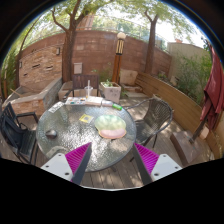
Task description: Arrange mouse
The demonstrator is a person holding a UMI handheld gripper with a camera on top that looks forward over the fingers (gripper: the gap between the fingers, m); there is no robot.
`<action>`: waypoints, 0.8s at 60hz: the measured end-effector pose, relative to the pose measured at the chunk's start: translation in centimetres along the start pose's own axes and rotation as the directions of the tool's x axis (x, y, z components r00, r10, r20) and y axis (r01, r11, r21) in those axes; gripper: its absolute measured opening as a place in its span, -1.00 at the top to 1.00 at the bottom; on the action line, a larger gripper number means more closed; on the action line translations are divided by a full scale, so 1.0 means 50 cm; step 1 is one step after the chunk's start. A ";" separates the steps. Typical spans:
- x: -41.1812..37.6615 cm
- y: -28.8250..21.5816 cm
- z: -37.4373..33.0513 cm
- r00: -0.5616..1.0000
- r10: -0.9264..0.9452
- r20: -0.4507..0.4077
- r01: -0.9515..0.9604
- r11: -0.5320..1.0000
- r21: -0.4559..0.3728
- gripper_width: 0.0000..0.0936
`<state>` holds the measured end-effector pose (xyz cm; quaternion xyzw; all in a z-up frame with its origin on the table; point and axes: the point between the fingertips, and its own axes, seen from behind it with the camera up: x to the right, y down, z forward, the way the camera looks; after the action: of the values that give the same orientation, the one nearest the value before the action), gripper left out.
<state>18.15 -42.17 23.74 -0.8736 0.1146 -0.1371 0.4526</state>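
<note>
The gripper (112, 160) is nearest, its two magenta pads (78, 160) spread apart with nothing between them. Beyond the fingers stands a round glass patio table (70, 135), and on it lies a pale, rounded thing (112, 127) that may be the mouse, though it is too small to tell for sure. It rests untouched, well ahead of the fingers. Small items (86, 119) lie beside it. Metal chairs (155, 115) ring the table; behind them a planter (110, 91), a brick wall (95, 55) and trees (70, 30). By my judgement nothing is done yet: approach, grasp and placement all remain.
</note>
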 end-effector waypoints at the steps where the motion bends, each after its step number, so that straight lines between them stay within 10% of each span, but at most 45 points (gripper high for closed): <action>1: -0.002 0.004 0.000 1.000 -0.003 0.003 0.003 1.000 -0.007 -0.79; 18: -0.157 0.216 0.081 0.983 -0.089 0.162 0.109 0.987 -0.118 -0.79; 48: -0.667 0.158 0.422 0.919 -0.184 0.348 0.227 0.970 -0.086 -0.79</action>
<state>-6.40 -19.77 1.04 -0.9179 -0.0489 -0.0248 0.3931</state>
